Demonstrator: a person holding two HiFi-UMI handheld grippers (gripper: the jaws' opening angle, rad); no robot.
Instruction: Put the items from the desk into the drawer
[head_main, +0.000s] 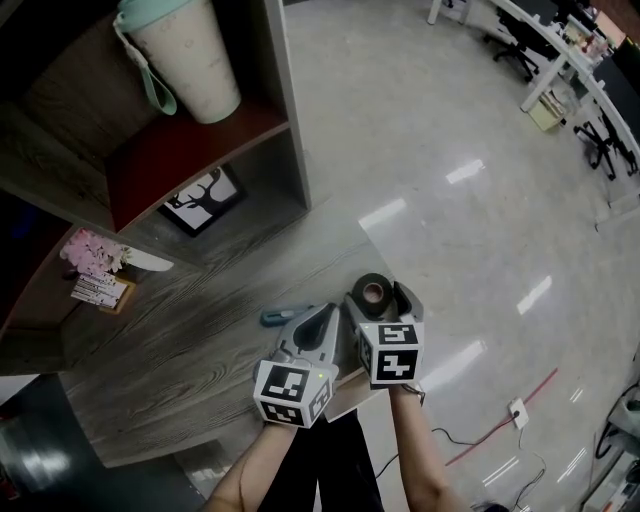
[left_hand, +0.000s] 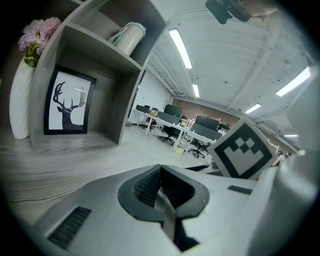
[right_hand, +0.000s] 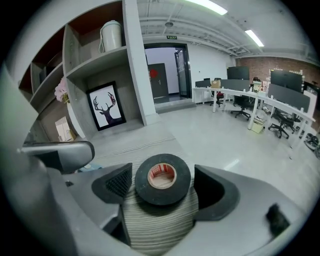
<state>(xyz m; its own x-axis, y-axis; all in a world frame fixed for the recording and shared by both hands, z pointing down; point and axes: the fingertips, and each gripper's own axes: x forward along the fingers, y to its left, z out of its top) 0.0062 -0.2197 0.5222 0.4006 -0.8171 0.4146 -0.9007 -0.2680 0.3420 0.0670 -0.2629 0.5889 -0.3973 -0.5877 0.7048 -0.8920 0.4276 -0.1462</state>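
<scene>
Right tool (right_hand: 164, 184) stands released at the bench's (head_main: 180, 350) front right corner, jaws apart around a flat-lying black tape roll (right_hand: 162, 197). Left tool (left_hand: 160, 192), clenched and empty, crowds just beside it; a blue pen-like item (head_main: 274, 318) lies just behind that.

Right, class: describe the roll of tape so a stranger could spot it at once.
Find the grey wood-grain desk and follow it to the edge beside the office floor. There, lying flat between the parted jaws of the right gripper, is the roll of tape: a black ring with a reddish core, unlike the blue item nearby.
</scene>
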